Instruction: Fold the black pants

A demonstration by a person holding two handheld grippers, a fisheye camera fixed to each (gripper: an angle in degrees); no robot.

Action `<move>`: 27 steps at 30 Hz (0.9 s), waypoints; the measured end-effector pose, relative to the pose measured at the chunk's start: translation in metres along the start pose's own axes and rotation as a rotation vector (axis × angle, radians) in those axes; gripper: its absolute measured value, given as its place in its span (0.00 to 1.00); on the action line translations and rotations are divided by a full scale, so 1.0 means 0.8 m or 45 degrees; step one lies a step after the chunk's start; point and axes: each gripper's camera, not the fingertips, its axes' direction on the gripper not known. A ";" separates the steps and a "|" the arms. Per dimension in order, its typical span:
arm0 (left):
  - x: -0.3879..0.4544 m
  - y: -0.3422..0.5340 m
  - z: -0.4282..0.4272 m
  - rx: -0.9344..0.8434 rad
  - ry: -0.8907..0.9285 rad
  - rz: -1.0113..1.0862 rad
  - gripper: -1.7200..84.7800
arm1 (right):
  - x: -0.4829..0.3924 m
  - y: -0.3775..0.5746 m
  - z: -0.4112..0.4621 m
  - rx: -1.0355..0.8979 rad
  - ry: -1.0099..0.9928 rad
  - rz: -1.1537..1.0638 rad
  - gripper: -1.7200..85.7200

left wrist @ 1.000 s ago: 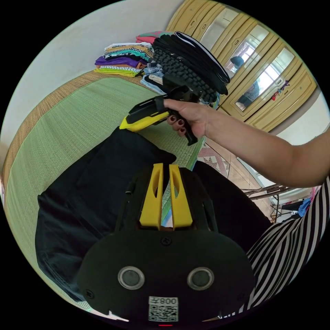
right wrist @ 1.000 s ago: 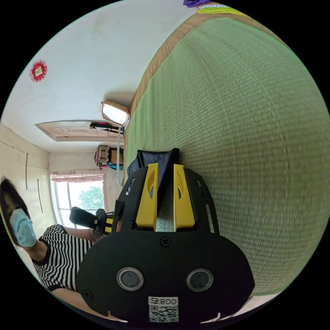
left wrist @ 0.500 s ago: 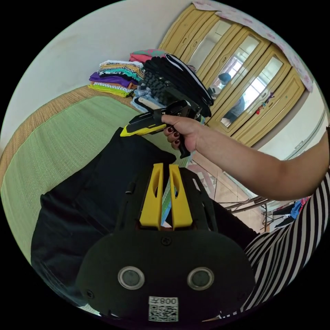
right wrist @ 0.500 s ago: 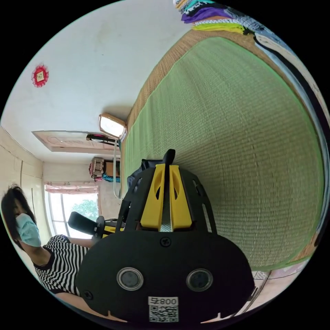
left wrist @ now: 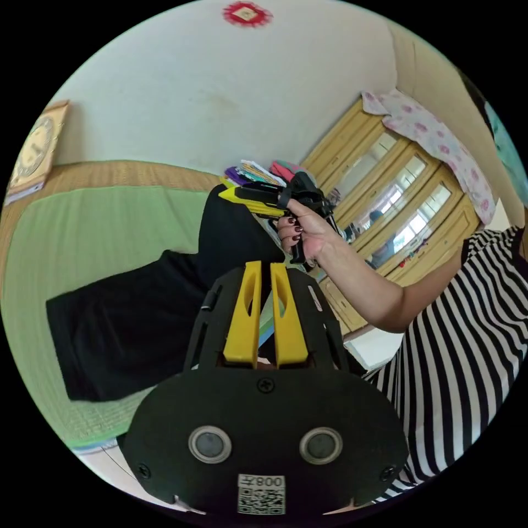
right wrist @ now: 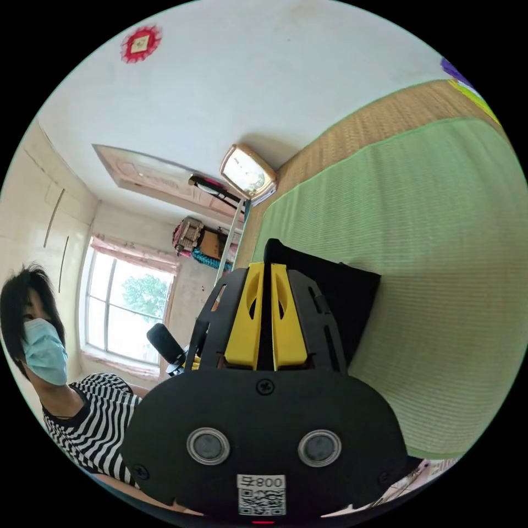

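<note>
Green mat [left wrist: 99,231], black pants [left wrist: 137,319] lifted at one end.
Right gripper [left wrist: 234,193] and left gripper [left wrist: 263,275] each pinch pants fabric.

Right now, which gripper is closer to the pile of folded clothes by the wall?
Right. The right gripper holds the black pants up just in front of the pile of folded clothes; the left gripper is farther back, near the person.

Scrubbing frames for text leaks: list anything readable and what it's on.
Left gripper, sticker: square code plus short print, too small to read surely.
Right gripper, sticker: same, unreadable.
Clock: numerals blurred.
Red wall ornament: centre marks too small to read.
</note>
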 end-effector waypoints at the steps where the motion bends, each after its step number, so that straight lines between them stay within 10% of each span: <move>1: -0.020 0.016 -0.023 0.025 -0.021 -0.052 0.05 | -0.013 -0.005 0.029 -0.034 0.010 -0.018 0.04; 27: -0.288 0.237 -0.261 0.309 -0.040 -0.779 0.05 | -0.095 -0.052 0.477 -0.575 0.297 -0.143 0.04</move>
